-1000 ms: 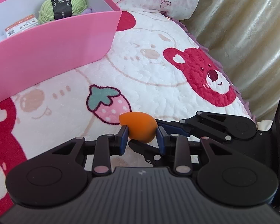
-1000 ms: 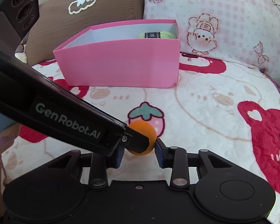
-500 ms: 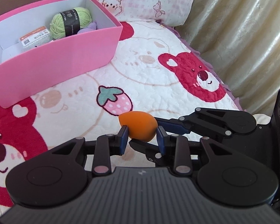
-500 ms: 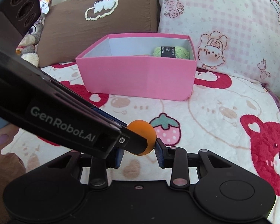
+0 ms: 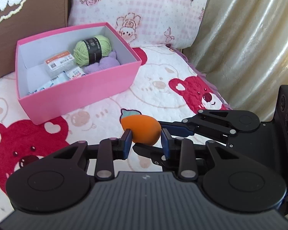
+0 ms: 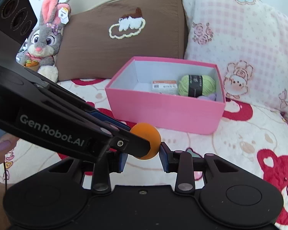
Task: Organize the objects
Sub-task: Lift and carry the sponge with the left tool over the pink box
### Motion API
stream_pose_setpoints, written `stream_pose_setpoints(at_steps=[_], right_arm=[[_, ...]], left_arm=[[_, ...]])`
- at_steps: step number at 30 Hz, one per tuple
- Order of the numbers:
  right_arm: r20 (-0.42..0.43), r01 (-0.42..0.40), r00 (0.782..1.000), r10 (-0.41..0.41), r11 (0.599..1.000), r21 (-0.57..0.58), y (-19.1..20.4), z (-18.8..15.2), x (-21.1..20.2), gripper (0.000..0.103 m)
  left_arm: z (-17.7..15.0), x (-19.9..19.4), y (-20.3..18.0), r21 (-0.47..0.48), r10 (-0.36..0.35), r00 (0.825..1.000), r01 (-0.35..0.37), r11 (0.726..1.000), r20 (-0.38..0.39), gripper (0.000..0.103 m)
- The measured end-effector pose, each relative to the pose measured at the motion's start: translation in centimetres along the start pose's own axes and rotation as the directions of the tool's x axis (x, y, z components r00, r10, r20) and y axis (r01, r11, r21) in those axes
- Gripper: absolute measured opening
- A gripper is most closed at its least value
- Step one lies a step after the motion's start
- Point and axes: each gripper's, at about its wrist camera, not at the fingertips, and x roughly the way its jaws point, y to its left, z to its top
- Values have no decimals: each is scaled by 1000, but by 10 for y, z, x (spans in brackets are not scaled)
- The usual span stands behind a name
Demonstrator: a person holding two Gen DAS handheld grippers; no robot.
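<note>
An orange egg-shaped sponge [image 5: 141, 132] is held above the bear-print blanket. My left gripper [image 5: 146, 143] is shut on the sponge, its blue pads pressing both sides. My right gripper [image 6: 143, 158] also brackets the sponge [image 6: 146, 134]; its right pad touches the sponge, while the left gripper's finger hides its left pad's contact. The pink box [image 5: 82, 94] stands beyond, open-topped, holding a green yarn ball [image 5: 93, 49], a purple item and several small packets. The pink box shows in the right wrist view too [image 6: 163, 111].
A brown pillow [image 6: 121, 38] and a pink checked pillow [image 6: 240, 44] lean behind the box. A plush grey rabbit [image 6: 44, 40] sits at the far left. A cream curtain [image 5: 249, 38] hangs past the bed's right edge.
Both grippers have risen and pulled back with the sponge between them; the box now looks farther off and its inside shows. The grip on the sponge looks the same.
</note>
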Motion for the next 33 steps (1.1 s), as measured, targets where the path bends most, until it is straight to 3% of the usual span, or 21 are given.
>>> stream_pose_setpoints(at_steps=[8, 23, 28, 33], right_arm=[[45, -6, 999, 8, 999, -48, 10, 29, -10, 40], [76, -83, 993, 89, 994, -72, 13, 96, 19, 40], [34, -125, 991, 127, 991, -44, 10, 123, 47, 40], [-30, -174, 984, 174, 985, 13, -1, 148, 93, 40]], left_arm=[[20, -31, -3, 55, 33, 997, -37, 998, 68, 31], [67, -57, 32, 19, 129, 982, -133, 991, 138, 31], [91, -50, 59, -59, 163, 981, -157, 986, 108, 31], [119, -27, 97, -143, 197, 980, -191, 971, 26, 31]])
